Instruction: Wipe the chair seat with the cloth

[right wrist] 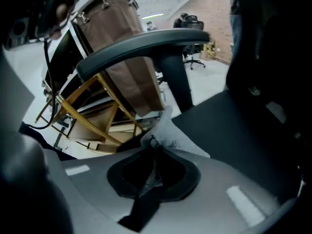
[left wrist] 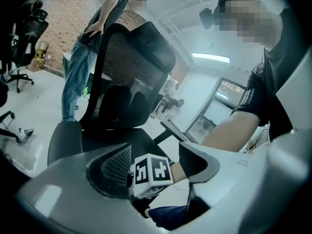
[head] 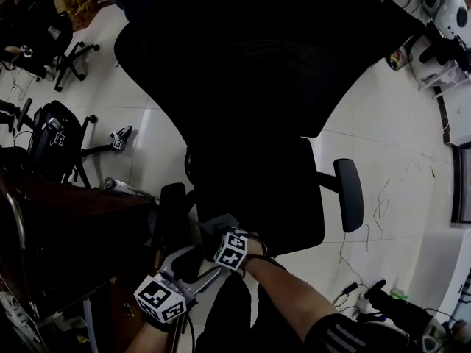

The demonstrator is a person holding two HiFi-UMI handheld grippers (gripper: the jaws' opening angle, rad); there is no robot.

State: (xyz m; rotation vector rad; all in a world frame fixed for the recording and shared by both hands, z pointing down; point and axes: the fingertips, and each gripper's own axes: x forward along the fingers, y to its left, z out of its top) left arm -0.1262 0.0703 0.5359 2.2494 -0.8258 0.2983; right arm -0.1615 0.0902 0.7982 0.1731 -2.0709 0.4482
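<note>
Right gripper view: jaws pinch cloth (right wrist: 169, 132)

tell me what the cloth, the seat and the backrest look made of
Cloth: soft pale grey fabric, likely microfibre or terry; its surface looks fuzzy and it crumples.
Seat: dark and matte, probably fabric or mesh over padding; weave too dim to tell.
Backrest: black mesh, since the brick wall shows through it.

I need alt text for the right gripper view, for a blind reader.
The right gripper holds a grey cloth in its shut jaws at the edge of the black chair seat, below the armrest. A wooden frame stands behind.
</note>
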